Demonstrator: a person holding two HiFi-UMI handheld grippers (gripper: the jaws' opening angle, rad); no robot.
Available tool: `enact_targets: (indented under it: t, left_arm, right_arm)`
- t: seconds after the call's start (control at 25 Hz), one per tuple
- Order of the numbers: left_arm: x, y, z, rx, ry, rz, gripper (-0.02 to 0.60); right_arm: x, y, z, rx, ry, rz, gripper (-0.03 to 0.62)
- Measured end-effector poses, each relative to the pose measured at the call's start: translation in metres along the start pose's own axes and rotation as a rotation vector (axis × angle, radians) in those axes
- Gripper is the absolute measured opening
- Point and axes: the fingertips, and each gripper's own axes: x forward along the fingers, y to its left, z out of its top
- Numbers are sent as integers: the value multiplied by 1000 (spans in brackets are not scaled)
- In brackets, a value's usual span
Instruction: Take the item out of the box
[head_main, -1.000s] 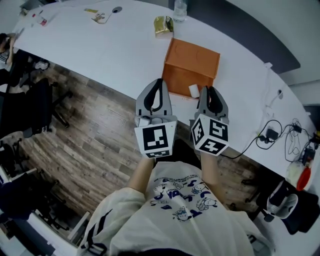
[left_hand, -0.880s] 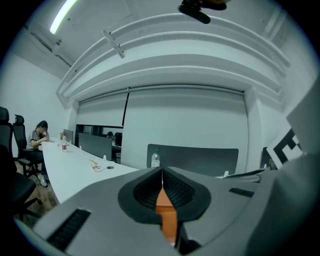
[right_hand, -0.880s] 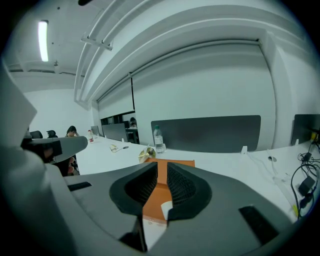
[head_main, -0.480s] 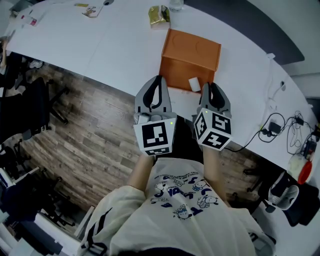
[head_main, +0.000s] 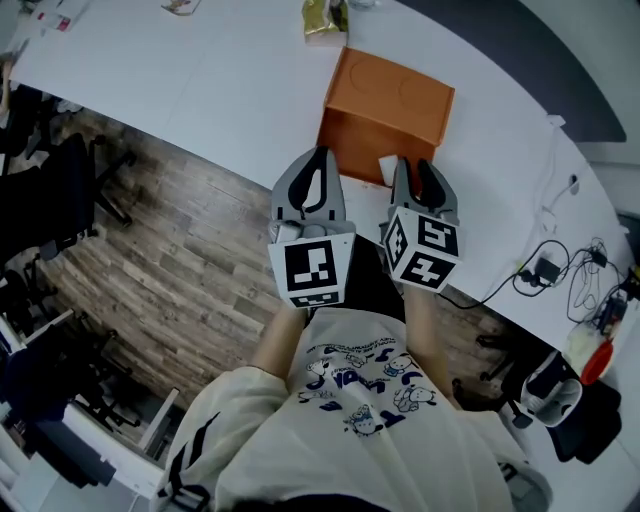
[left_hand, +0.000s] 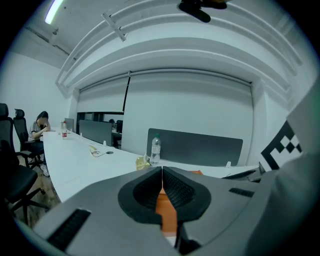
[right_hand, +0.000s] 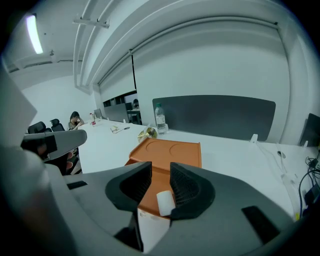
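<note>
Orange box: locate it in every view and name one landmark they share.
Head view: orange box at upper centre.
Left gripper view: only a narrow strip of the orange box, low centre.
Right gripper view: orange box at the centre, its top showing.
Shared landmark: yellow packet just beyond the far end, also in the left and right gripper views.

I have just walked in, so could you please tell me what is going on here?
A person at the white table points two claws at an orange box. The left claw is shut and empty. The jaws of the right claw have just been opening; a small white tab on the box's front shows in their gap, not gripped.
</note>
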Motion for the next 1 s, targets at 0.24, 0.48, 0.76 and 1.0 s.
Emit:
enact_targets:
  t: [0.24,0.48,0.76,1.0]
  left_arm:
    - [20,0,-14,-13,42,11,18]
    - [34,0,-31,-31,85,25,18]
    - [47,1,-49,-46,129,42,18]
    - [58,-3,-61,-47,161,39,18]
  right_arm:
    - [25,4,-15,-7,85,46,135]
    - [42,4,-29,-45,159,77,144]
    - [59,-1,-46,-66,256,93,164]
    - [69,-2,-61,-93,324,118,167]
